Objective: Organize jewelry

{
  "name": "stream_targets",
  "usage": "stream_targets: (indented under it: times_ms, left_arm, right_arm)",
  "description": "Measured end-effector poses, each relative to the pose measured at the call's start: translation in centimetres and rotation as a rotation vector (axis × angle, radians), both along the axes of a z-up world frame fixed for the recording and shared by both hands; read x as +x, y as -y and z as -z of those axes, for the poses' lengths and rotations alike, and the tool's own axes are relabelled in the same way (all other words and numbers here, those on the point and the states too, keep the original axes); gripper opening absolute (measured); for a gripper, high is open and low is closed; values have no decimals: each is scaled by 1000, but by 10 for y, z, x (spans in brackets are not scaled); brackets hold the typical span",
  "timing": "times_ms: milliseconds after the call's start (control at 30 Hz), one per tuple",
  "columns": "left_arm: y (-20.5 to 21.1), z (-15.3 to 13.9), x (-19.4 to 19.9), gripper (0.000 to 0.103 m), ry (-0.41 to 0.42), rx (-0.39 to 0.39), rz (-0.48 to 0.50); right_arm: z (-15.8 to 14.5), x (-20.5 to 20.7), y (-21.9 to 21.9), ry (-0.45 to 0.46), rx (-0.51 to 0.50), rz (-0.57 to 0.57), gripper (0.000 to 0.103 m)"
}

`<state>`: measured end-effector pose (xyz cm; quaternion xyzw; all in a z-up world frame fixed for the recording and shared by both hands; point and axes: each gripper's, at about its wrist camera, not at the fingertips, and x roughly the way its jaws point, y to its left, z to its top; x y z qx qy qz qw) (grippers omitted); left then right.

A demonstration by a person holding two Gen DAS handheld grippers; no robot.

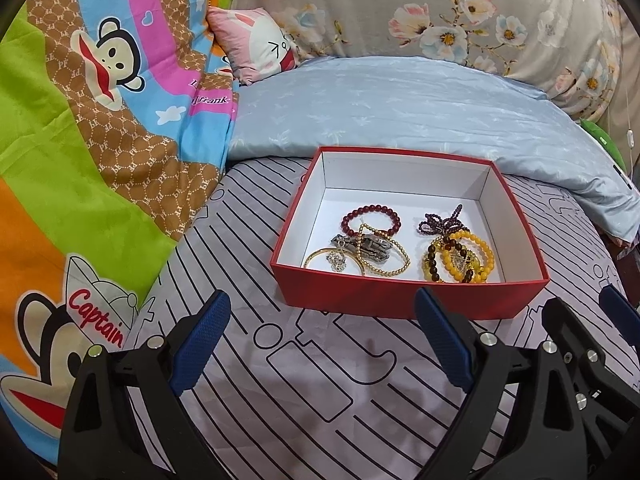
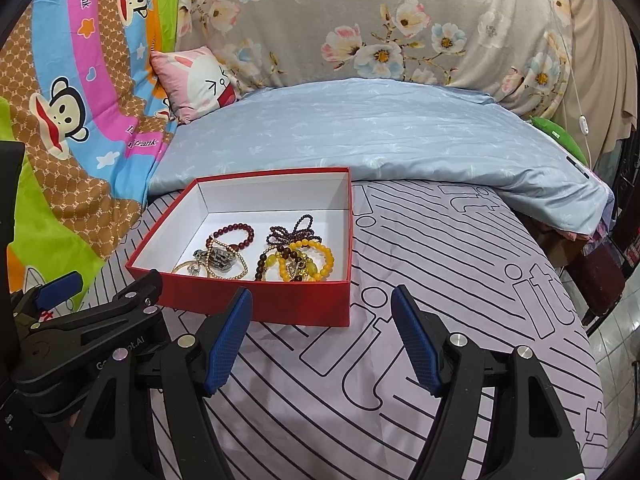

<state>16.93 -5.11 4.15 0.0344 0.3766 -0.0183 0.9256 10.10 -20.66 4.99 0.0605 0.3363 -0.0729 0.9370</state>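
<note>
Through my left wrist camera I am looking at one red box [image 1: 408,240] sitting on the striped sheet [image 1: 280,400], ahead of my left gripper [image 1: 320,336], whose jaws are standing wide with nothing between them. Inside I am counting one dark red bead bracelet [image 1: 370,220], one purple bead piece [image 1: 442,222], one gold bangle [image 1: 332,260], one gold bead chain [image 1: 386,256] around a silver metal piece [image 1: 370,246], and a tangle of yellow and brown bead bracelets [image 1: 460,258] that I cannot separate. This view is also catching my right gripper's body at the lower right edge.

Through my right wrist camera I am seeing the same red box [image 2: 248,240] ahead and left of my right gripper [image 2: 322,332], its jaws wide and holding nothing. Only here are the tiled floor [image 2: 616,320] and a white cord switch [image 2: 584,124] showing, with my left gripper [image 2: 60,284] sitting just beside the box's near left corner.
</note>
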Motion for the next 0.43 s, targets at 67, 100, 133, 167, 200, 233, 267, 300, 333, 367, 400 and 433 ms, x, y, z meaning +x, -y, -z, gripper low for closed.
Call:
stream_targets:
  times_ms: [67,100,133,167,200,233,267,300,333,367,400,433]
  left_arm:
    - [-1,1,1,90,-5,-1,-5]
    - [-1,1,1,90,-4,0,-6]
    - [-2,1,1,90,-5,1,-7]
    - [-2,1,1,90,-5,1,-7]
    - [-2,1,1,90,-5,1,-7]
    - [-2,1,1,90,-5,1,-6]
    - [-2,1,1,90,-8,2,-10]
    - [-2,2,0,90,-9,1,-16]
    - [-3,2,0,90,-9,-3,-19]
    - [-4,2,0,90,-10,-6,-20]
    - [-4,3,0,90,-11,-7,-20]
    - [-4,3,0,90,-11,-6,-20]
  right_arm:
    - [1,2,-1,0,-1,-1,70]
    - [1,1,-1,0,-2,-1,70]
    - [1,2,-1,-1,-1,-1,70]
    - [1,1,0,-1,1,-3,70]
    - [1,2,-1,-1,2,-3,70]
    - [2,2,-2,-1,2,-3,70]
    - [2,3,-2,-2,1,-3,70]
    - [2,2,-2,-2,0,-2,70]
    - [2,2,-2,-1,1,-2,70]
    - [2,2,-2,-2,1,-3,70]
    - [2,2,-2,-2,0,-2,71]
    - [2,2,-2,-2,1,-2,71]
